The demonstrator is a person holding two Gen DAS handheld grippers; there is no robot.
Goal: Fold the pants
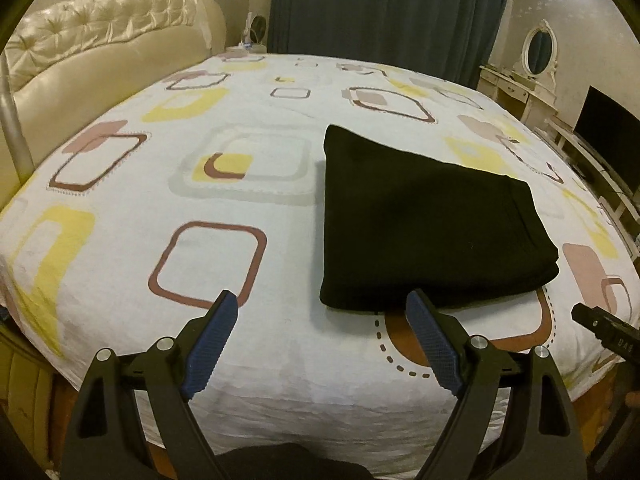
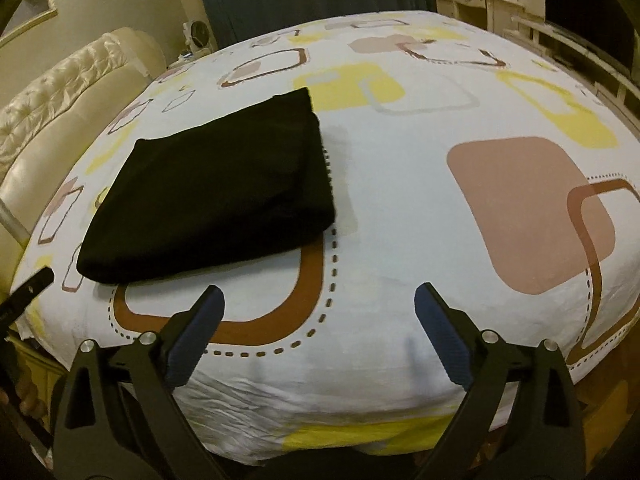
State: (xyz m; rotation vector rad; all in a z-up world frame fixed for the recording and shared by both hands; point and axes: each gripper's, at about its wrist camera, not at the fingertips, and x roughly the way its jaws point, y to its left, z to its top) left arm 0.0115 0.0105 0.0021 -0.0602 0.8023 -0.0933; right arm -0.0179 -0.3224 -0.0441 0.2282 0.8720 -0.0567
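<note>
Bedroom light falls on a bed (image 1: 248, 364) dressed in a white sheet printed with brown, yellow and pink squares, a cream tufted headboard (image 1: 100, 36) at the upper left of the left wrist view and a dark curtain (image 1: 384, 4) behind. Black pants (image 1: 416, 224) lie on the sheet as a compact, layered rectangle, right of centre in the left wrist view and left of centre in the right wrist view. Folding looks finished or nearly so; the likely remaining move is a light press to flatten the stack, or simply backing away. Left hand-held gripper (image 1: 322, 300) hangs spread wide, holding nothing, its right fingertip just at the near edge of the pants. Right hand-held gripper (image 2: 318, 296) is likewise spread wide and empty, over bare sheet, apart from the pants
</note>
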